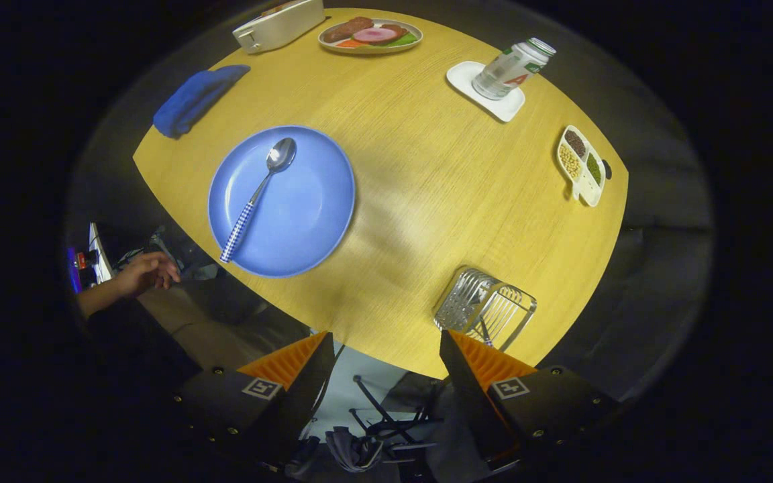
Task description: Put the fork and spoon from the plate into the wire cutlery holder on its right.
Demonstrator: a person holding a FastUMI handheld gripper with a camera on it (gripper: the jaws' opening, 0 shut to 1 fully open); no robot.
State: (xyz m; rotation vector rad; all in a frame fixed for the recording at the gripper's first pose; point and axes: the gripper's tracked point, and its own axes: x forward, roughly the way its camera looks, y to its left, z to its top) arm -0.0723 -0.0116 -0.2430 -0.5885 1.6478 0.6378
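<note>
The gripper [386,349] hangs high over the near edge of the table [440,194], its two fingers spread wide and with nothing between them — they touch no object. Through the gap I see only the floor and some chair legs below.

Just ahead of the right finger stands the wire cutlery holder [485,307], close to the table's edge. A dark handle seems to stand inside it; I judge this is the fork, already placed, but the wires hide it too much to be sure.

Further out, beyond the left finger, lies the blue plate [282,200]. The spoon [257,195] rests on it alone, bowl pointing away and the checked handle pointing toward the near rim — a good direction for a grasp coming from this side, I think. So the spoon is probably the remaining piece.

At the far side are a blue cloth [196,98], a plate of food [370,34], a white box [279,24], a bottle [512,68] on a white coaster [487,91], and a divided dish [582,165]. A person's hand [145,274] waits beside the table.
</note>
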